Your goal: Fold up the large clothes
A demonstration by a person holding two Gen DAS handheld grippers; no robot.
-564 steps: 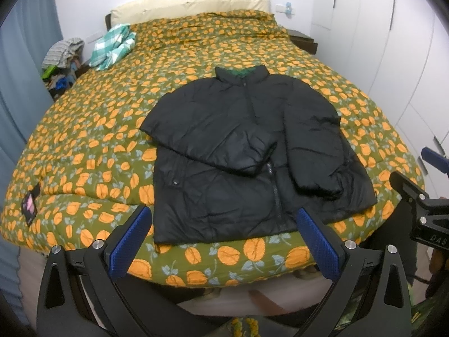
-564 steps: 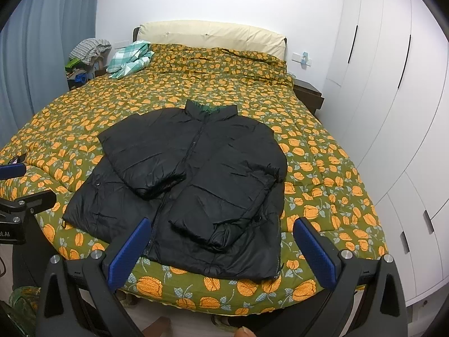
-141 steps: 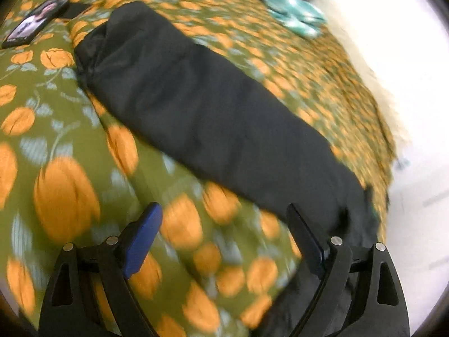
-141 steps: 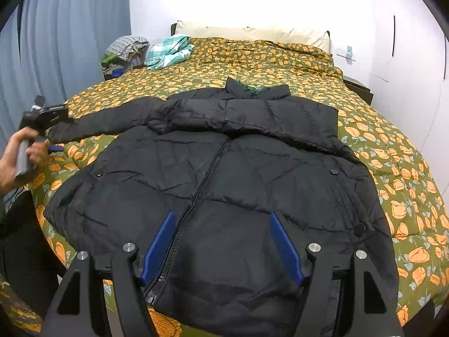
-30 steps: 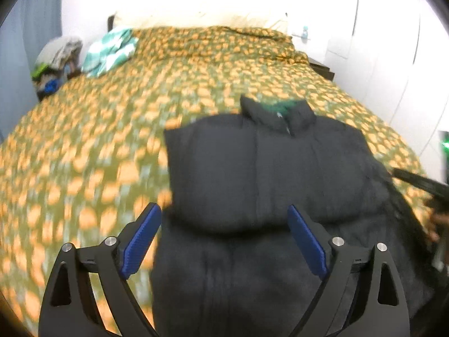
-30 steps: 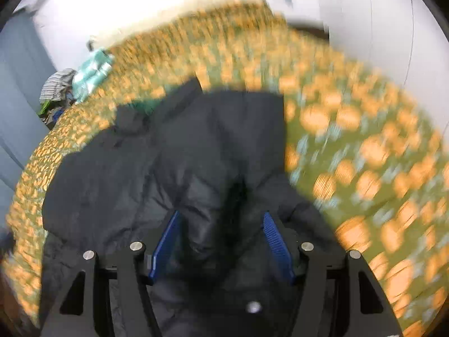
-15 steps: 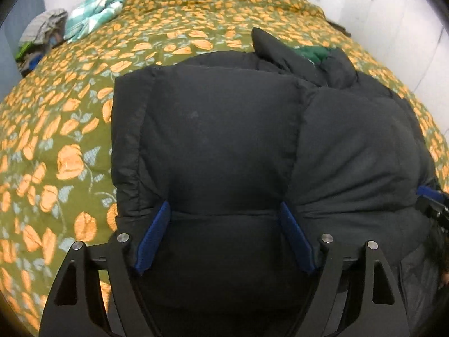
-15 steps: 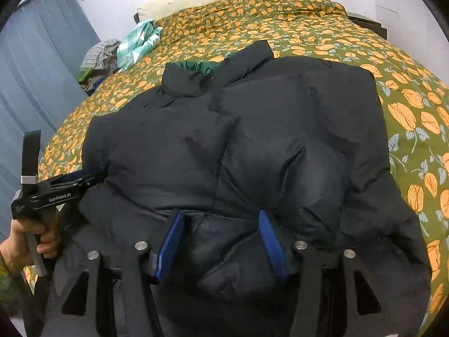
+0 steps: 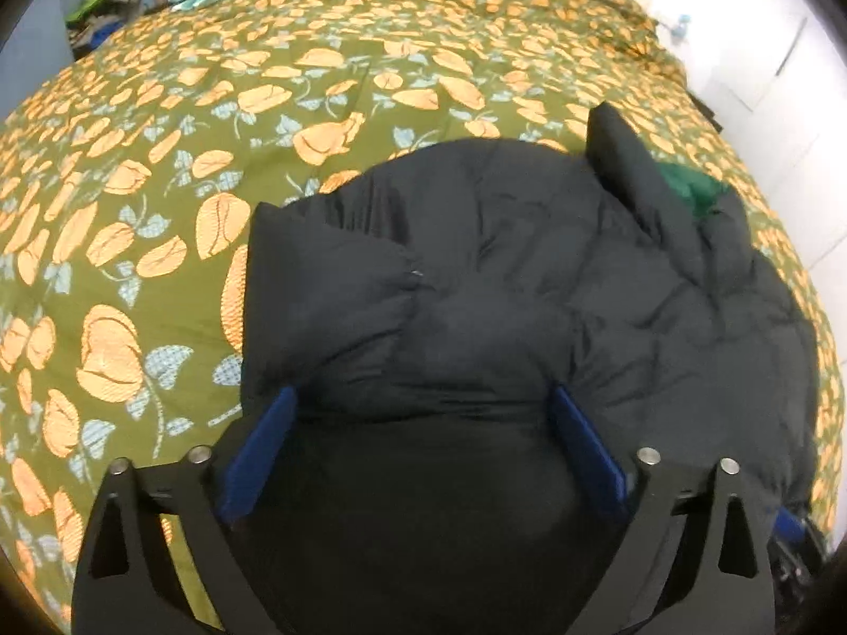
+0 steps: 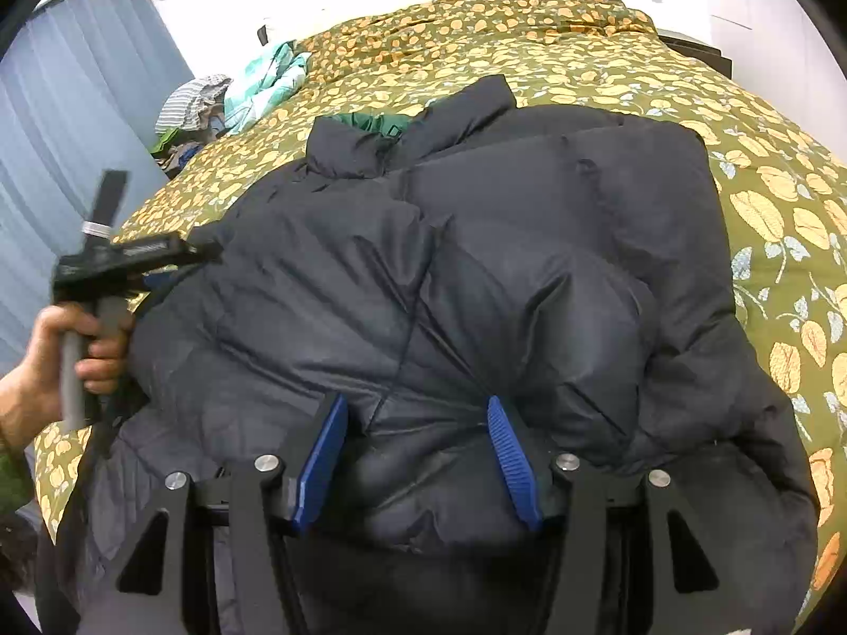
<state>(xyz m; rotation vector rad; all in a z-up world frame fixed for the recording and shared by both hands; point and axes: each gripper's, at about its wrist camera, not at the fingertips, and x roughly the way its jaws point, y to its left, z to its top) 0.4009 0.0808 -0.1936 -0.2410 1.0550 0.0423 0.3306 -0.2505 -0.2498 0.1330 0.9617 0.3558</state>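
Observation:
A black puffer jacket (image 9: 503,286) lies on the bed with both sleeves folded across its chest and its collar away from me; it also fills the right wrist view (image 10: 476,275). My left gripper (image 9: 423,418) is open, its blue pads (image 9: 259,455) spread wide over the jacket's left side. My right gripper (image 10: 418,423) has its blue pads (image 10: 508,455) closed in on a bulge of jacket fabric at the folded sleeve. The left gripper, held in a hand, shows at the jacket's left edge in the right wrist view (image 10: 174,259).
The bed has a green duvet with orange flowers (image 9: 159,159). A checked cloth (image 10: 264,79) and a pile of clothes (image 10: 190,106) lie at the far left. White wardrobe doors (image 9: 794,53) stand on the right, grey curtains (image 10: 79,106) on the left.
Both grippers have moved closer and lower onto the jacket. The right gripper's pads stay narrowed on the fabric. The left gripper's pads stay wide apart.

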